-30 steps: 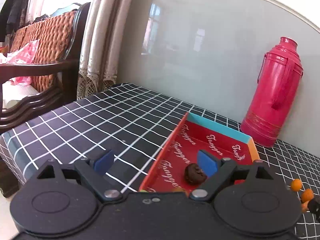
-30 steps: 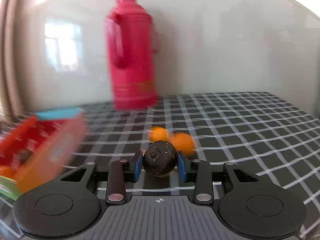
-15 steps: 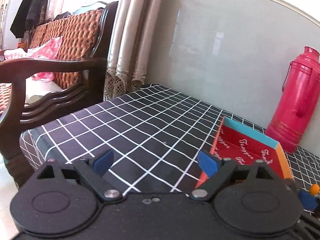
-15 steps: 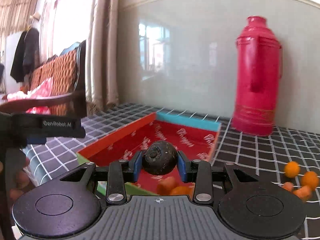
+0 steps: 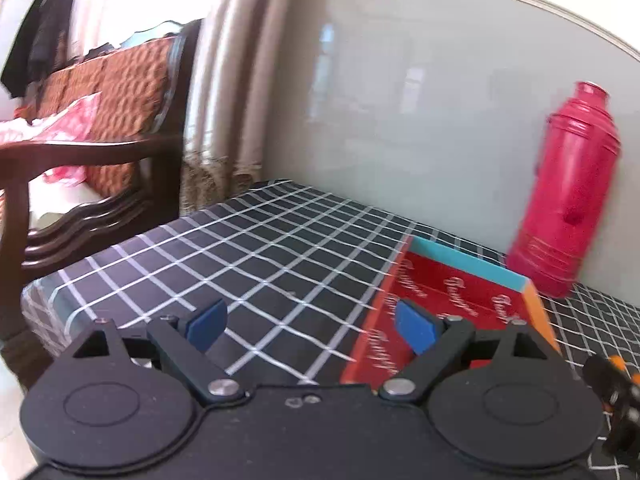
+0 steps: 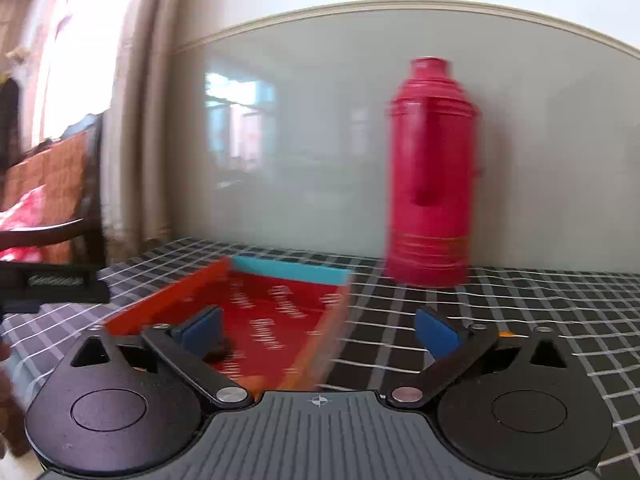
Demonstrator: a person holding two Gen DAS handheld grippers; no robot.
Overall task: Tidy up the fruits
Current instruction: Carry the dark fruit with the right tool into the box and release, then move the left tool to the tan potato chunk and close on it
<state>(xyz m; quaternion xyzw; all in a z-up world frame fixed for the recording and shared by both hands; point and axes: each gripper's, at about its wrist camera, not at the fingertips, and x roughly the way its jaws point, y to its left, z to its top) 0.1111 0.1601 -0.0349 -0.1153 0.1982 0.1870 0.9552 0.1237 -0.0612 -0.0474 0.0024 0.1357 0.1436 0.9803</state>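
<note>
A shallow red tray (image 6: 276, 316) with an orange side wall and a blue far wall sits on the checked tablecloth; it also shows in the left wrist view (image 5: 460, 304). My right gripper (image 6: 318, 330) is open and empty above the tray's right side. A dark round fruit (image 6: 220, 354) lies in the tray, partly hidden behind the left finger, and an orange fruit (image 6: 254, 382) shows at the tray's near end. My left gripper (image 5: 312, 326) is open and empty over the cloth, left of the tray. Small orange fruits (image 5: 618, 362) lie at the right edge.
A tall red thermos (image 6: 432, 184) stands against the grey wall behind the tray, also in the left wrist view (image 5: 568, 196). A wooden chair (image 5: 100, 128) with a woven back stands beyond the table's left edge. Curtains (image 5: 224, 92) hang beside it.
My right gripper has opened and let go of the dark fruit, which now lies in the tray. Both views have shifted slightly, with motion blur.
</note>
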